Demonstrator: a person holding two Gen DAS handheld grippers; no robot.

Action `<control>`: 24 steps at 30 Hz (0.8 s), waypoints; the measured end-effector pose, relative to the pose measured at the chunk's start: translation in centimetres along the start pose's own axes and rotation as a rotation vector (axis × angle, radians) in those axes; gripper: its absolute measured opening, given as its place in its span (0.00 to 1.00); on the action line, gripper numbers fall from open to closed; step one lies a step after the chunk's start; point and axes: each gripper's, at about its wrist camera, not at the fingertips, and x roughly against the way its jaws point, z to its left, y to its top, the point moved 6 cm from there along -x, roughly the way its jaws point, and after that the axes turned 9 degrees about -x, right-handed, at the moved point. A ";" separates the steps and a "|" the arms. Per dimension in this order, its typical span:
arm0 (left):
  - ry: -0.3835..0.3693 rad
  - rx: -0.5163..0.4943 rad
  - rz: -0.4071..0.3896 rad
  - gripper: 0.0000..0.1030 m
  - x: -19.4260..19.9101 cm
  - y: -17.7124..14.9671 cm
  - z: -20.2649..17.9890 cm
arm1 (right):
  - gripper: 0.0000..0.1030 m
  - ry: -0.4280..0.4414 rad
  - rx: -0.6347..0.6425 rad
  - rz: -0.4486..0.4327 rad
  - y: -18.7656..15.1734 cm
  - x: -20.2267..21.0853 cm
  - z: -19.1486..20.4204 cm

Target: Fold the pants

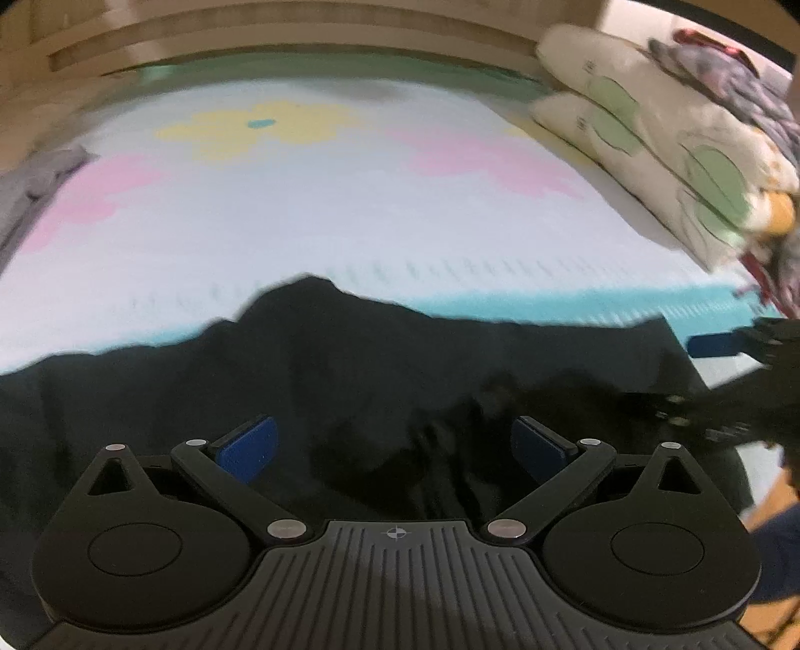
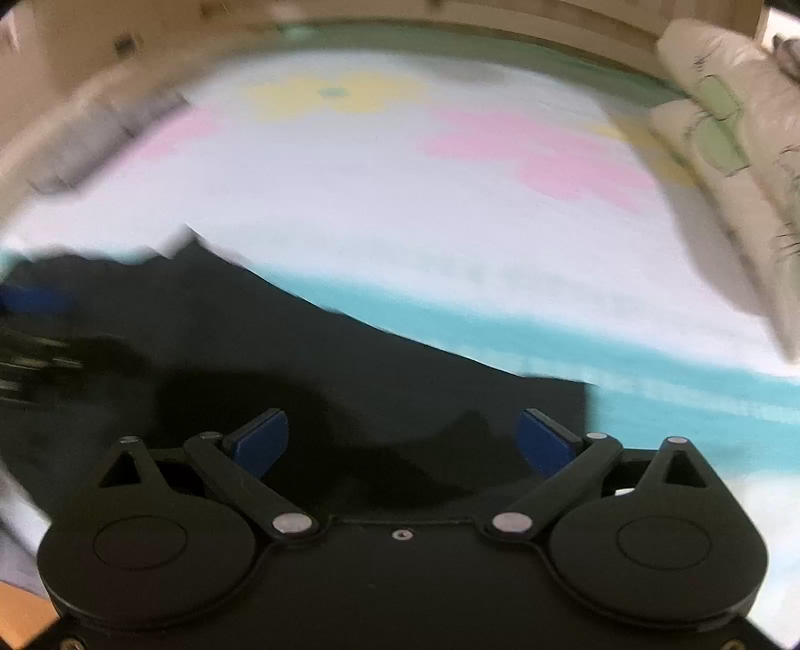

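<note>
Black pants (image 1: 350, 380) lie rumpled on the near part of a bed, over its pale sheet (image 1: 300, 215) with pink and yellow shapes. My left gripper (image 1: 395, 447) is open, its blue pads wide apart just above the black cloth, holding nothing. The right gripper shows at the right edge of the left wrist view (image 1: 720, 345). In the right wrist view the pants (image 2: 300, 360) fill the lower left, with a straight edge at the right. My right gripper (image 2: 405, 442) is open over the cloth and empty. The left gripper shows blurred at that view's left edge (image 2: 35, 320).
Two cream pillows (image 1: 665, 145) with green patches are stacked at the right of the bed, with patterned bedding (image 1: 740, 70) behind. A wooden headboard (image 1: 300, 40) runs along the far side. Grey cloth (image 1: 35, 185) lies at the left edge. A turquoise band (image 2: 650, 380) crosses the sheet.
</note>
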 end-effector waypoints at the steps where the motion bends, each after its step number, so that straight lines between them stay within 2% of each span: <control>1: -0.011 0.000 0.001 0.98 0.1 -0.2 -0.4 | 0.96 -0.029 0.008 0.014 -0.4 -0.5 -0.5; 3: -0.041 -0.019 -0.015 0.98 0.7 -0.6 -1.5 | 0.96 -0.051 -0.003 0.049 -1.4 -1.2 -1.2; 6: -0.067 -0.094 -0.060 0.98 1.4 -0.8 -3.3 | 0.96 -0.006 -0.053 0.094 -2.6 -1.9 -1.5; 9: -0.104 -0.144 -0.070 0.97 1.1 -1.1 -4.8 | 0.97 0.017 -0.080 0.139 -3.5 -2.4 -1.7; 11: -0.132 -0.147 -0.056 0.87 0.4 -1.1 -5.1 | 1.00 0.016 -0.077 0.154 -3.8 -2.7 -1.5; 12: -0.138 -0.146 -0.047 0.84 0.2 -1.3 -5.2 | 1.00 0.016 -0.075 0.153 -3.9 -2.8 -1.3; 17: -0.170 -0.128 -0.022 0.82 -0.5 -1.6 -5.5 | 1.00 0.018 -0.088 0.146 -4.3 -2.7 -1.1; 20: -0.189 -0.150 -0.008 0.80 -0.9 -1.8 -5.9 | 1.00 0.023 -0.100 0.139 -4.4 -2.5 -1.4; 24: -0.218 -0.135 0.043 0.72 -1.9 -2.3 -6.2 | 1.00 0.031 -0.082 0.117 -4.5 -2.4 -1.3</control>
